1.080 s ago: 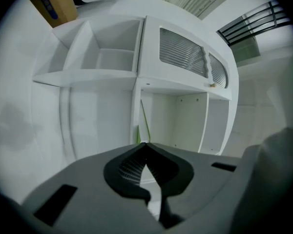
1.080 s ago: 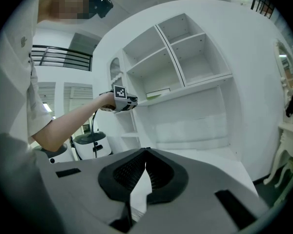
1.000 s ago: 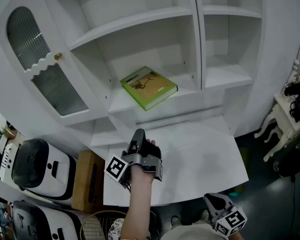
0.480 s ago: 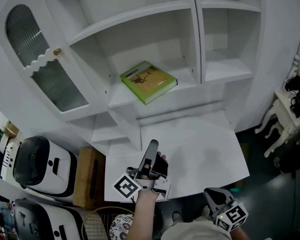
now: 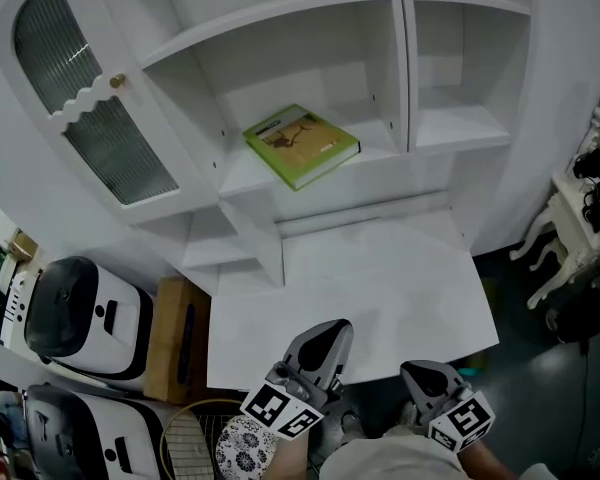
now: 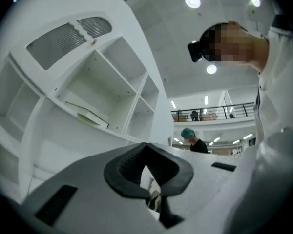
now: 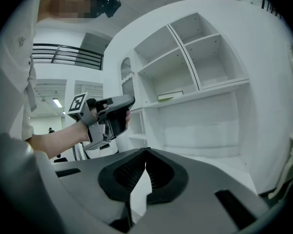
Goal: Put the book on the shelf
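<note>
White shelf (image 5: 236,175) already holds the green book (image 5: 301,145); left gripper (image 5: 332,330) and right gripper (image 5: 413,371) closed, empty: task looks done.

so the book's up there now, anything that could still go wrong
1. The book lies flat but skewed, its near corner at or just over the front edge of the shelf; a bump might tip it off.
2. The left gripper and right gripper are shut and empty; nudging the book straight with closed jaws could push that corner further out.
</note>
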Demonstrator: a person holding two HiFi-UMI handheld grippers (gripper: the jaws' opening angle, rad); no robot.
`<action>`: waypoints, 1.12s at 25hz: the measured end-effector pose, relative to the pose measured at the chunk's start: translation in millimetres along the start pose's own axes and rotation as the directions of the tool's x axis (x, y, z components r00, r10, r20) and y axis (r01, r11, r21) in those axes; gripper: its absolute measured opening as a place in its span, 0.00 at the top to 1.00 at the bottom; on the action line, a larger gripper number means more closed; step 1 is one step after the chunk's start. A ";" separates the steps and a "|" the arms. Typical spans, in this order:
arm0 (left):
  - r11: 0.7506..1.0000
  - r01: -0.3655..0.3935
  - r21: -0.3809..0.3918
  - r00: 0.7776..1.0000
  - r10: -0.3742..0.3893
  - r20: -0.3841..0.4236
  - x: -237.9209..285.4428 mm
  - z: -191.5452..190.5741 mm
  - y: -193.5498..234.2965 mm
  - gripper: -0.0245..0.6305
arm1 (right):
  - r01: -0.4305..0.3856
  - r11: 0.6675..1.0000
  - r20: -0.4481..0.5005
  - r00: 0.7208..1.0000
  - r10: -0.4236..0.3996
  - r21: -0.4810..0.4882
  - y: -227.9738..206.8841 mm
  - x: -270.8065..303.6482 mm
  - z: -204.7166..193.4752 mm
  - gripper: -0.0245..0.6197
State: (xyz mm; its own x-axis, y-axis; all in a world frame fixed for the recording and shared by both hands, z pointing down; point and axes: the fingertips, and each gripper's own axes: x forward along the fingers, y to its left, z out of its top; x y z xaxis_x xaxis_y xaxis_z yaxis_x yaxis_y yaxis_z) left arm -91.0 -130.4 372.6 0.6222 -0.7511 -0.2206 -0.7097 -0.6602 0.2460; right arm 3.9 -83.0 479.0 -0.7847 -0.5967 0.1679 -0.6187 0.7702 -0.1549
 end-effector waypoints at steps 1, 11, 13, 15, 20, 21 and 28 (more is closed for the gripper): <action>0.999 0.008 0.044 1.000 -0.007 -0.026 -2.1 -5.7 -7.3 0.96 | -0.006 1.000 0.001 1.000 0.006 -0.005 1.2 1.0 0.6 0.94; 0.978 0.014 0.208 0.990 0.015 -0.138 -20.2 -44.8 -45.6 0.96 | -0.050 0.992 0.014 0.999 0.052 -0.117 10.1 1.3 14.3 0.94; 0.978 0.007 0.211 0.988 0.026 -0.155 -26.7 -53.0 -49.1 0.96 | -0.054 0.990 0.014 0.998 0.056 -0.131 10.1 -0.5 14.5 0.94; 0.977 0.002 0.214 0.985 0.034 -0.168 -33.1 -60.4 -52.9 0.96 | -0.062 0.988 0.009 0.998 0.064 -0.143 12.7 -2.8 13.9 0.94; 0.975 0.004 0.220 0.982 0.038 -0.186 -36.8 -73.0 -62.0 0.96 | -0.072 0.986 0.011 0.997 0.074 -0.154 15.6 -8.6 15.2 0.94; 0.975 0.003 0.222 0.981 0.040 -0.189 -37.3 -74.1 -62.9 0.96 | -0.072 0.986 0.016 0.997 0.076 -0.148 16.2 -9.3 15.8 0.94; 0.980 0.002 0.199 0.977 0.040 -0.212 -37.0 -84.2 -66.4 0.96 | -0.071 0.988 0.014 0.997 0.074 -0.140 13.8 -13.5 15.1 0.94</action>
State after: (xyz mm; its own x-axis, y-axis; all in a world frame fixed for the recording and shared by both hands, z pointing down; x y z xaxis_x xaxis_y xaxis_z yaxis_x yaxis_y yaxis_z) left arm -39.0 -59.1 443.9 0.6488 -0.7609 -0.0057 -0.7597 -0.6481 0.0532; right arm 5.4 -67.8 459.9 -0.8288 -0.5412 0.1423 -0.5500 0.8347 -0.0287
